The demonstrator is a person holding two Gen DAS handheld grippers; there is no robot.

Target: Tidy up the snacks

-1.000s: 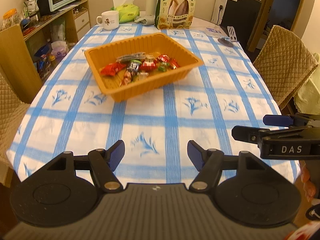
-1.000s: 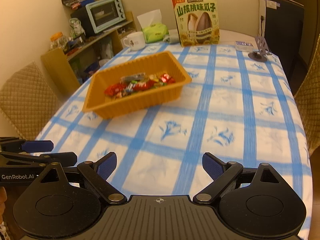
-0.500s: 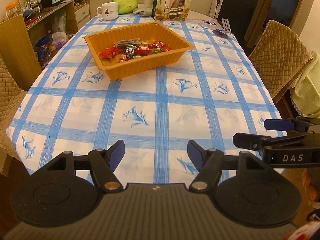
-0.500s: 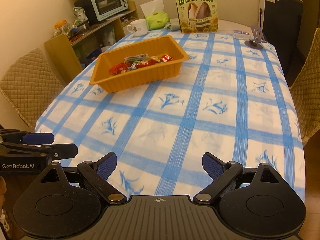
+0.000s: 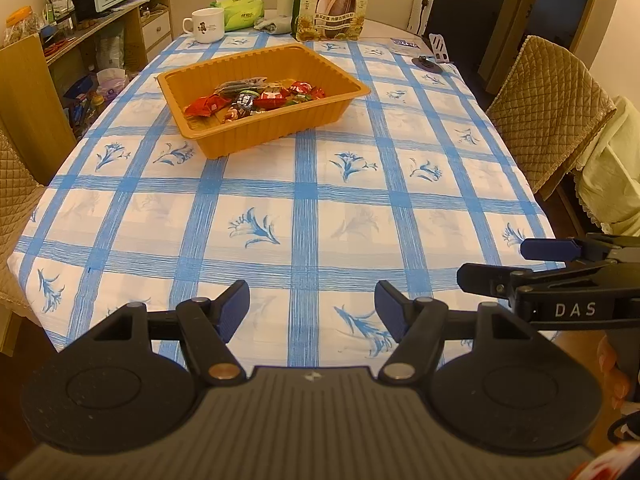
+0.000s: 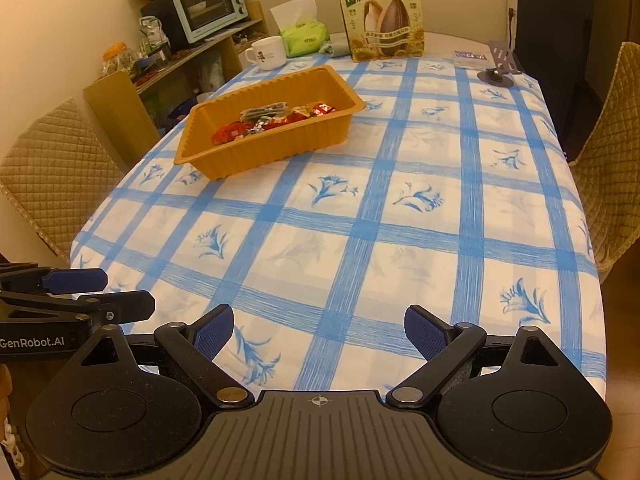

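Holding wrapped snacks (image 5: pixel 256 100), orange tray (image 5: pixel 280 128) sits on tablecloth (image 5: pixel 320 216).

A home dining room: checked tablecloth (image 5: pixel 304 216), quilted chairs (image 5: pixel 548 108), toaster oven (image 6: pixel 208 4) on cluttered shelves

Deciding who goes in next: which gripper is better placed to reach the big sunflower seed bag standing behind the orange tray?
Right, marginally. Both the left gripper and right gripper are open and empty at the near table edge. The tray blocks the left's line; the right has bare cloth up to the seed bag.
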